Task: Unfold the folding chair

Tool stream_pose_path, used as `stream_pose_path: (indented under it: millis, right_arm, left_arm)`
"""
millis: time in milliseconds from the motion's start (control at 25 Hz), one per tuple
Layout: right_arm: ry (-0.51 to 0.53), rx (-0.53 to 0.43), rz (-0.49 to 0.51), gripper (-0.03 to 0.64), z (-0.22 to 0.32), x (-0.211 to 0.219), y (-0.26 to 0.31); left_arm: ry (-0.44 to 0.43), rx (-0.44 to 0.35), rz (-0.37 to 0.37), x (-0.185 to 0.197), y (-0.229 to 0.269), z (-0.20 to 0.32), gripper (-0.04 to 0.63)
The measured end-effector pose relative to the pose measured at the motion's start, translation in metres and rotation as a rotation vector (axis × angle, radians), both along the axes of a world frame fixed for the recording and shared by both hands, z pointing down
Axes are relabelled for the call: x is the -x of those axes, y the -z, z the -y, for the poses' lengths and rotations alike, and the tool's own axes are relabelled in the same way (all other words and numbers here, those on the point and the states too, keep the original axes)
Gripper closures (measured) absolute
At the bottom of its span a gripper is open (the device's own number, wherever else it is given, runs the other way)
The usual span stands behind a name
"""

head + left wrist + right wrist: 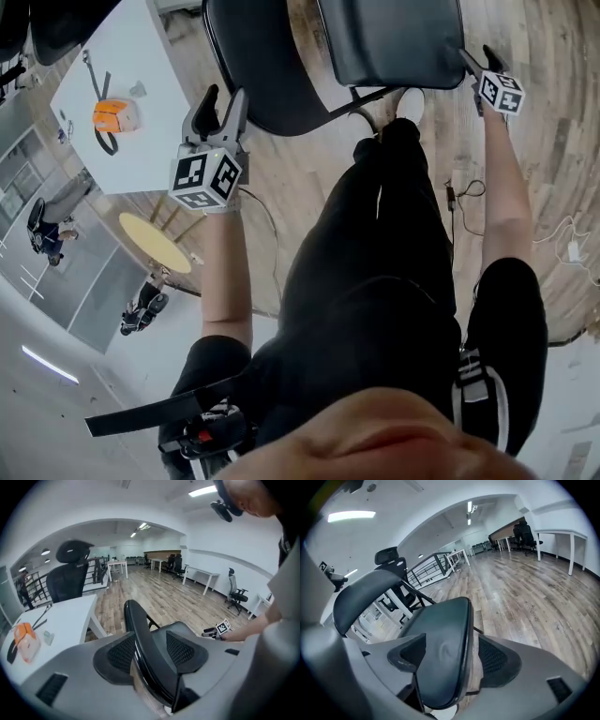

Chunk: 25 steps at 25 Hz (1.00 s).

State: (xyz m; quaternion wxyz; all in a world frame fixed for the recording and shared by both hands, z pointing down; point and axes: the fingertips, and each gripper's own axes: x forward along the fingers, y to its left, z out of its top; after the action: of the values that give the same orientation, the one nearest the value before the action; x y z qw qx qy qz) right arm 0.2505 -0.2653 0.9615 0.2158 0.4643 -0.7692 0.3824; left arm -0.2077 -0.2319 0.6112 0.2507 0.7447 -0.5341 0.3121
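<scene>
Black backrest (pixel 140 637) sits loose in the open left gripper (pixel 152 653). Only the right gripper's (pixel 454 657) own view shows its spread jaws straddling the seat (pixel 440 634).

Open-plan office. Left of the left jaws, a white rectangular desk (pixel 70 616), with a black high-backed swivel chair with headrest (pixel 68 576) behind it. Beyond those jaws, pale wood-plank flooring (pixel 154 592) and more long white desks (pixel 201 575) along the wall. Off to their right, a black office chair on castors (pixel 236 595). Overhead, white strip lights (pixel 204 490). Far beyond the right jaws, further white tables (pixel 560 532), dark desk chairs (pixel 525 534) and a black metal railing (pixel 431 569).
</scene>
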Motion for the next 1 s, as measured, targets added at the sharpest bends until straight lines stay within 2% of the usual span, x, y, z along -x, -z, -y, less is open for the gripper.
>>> stream_pose_path:
  millis: [120, 240, 480, 720, 800, 1000]
  right_arm:
    - [0.025, -0.059, 0.061, 0.261, -0.013, 0.035, 0.044]
    - [0.058, -0.125, 0.123, 0.261, -0.024, 0.077, 0.099]
    - [0.206, -0.293, 0.117, 0.261, -0.041, 0.139, 0.228]
    - [0.319, -0.436, 0.153, 0.266, -0.077, 0.171, 0.364]
    - [0.331, -0.484, 0.185, 0.304, -0.088, 0.176, 0.407]
    - [0.366, -0.568, 0.278, 0.478, -0.127, 0.189, 0.501]
  left_arm:
    - [-0.107, -0.061, 0.004, -0.026, 0.012, -0.009, 0.383]
    - [-0.192, -0.077, -0.029, -0.052, 0.017, -0.023, 0.383]
    - [-0.227, -0.135, -0.222, -0.095, 0.062, -0.047, 0.383]
    - [-0.291, -0.227, -0.311, -0.13, 0.12, -0.073, 0.383]
    - [-0.32, -0.247, -0.336, -0.14, 0.135, -0.081, 0.383]
    - [-0.391, -0.299, -0.367, -0.159, 0.183, -0.11, 0.393]
